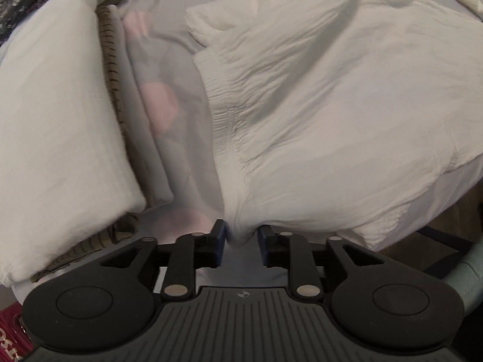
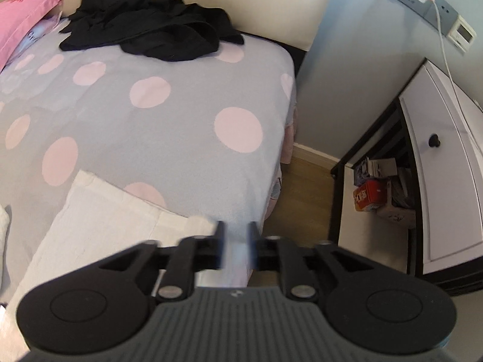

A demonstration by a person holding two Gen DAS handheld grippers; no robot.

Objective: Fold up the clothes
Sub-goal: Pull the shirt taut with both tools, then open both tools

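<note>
Below, the left gripper [image 1: 241,238], jaws partly apart, bracketed a bunched corner of the white garment [image 1: 317,96] on the bed [image 2: 169,138], ready to lift; right gripper [image 2: 236,247] jaws parted, empty.

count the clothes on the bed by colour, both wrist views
White: 2, the crinkled white garment between the left gripper fingers and the folded white stack beside it
Black: 1, the black pile near the headboard
Striped olive: 1, the striped piece tucked under the stack
Total: 4. The white cloth by the right gripper may be the same white garment.
</note>
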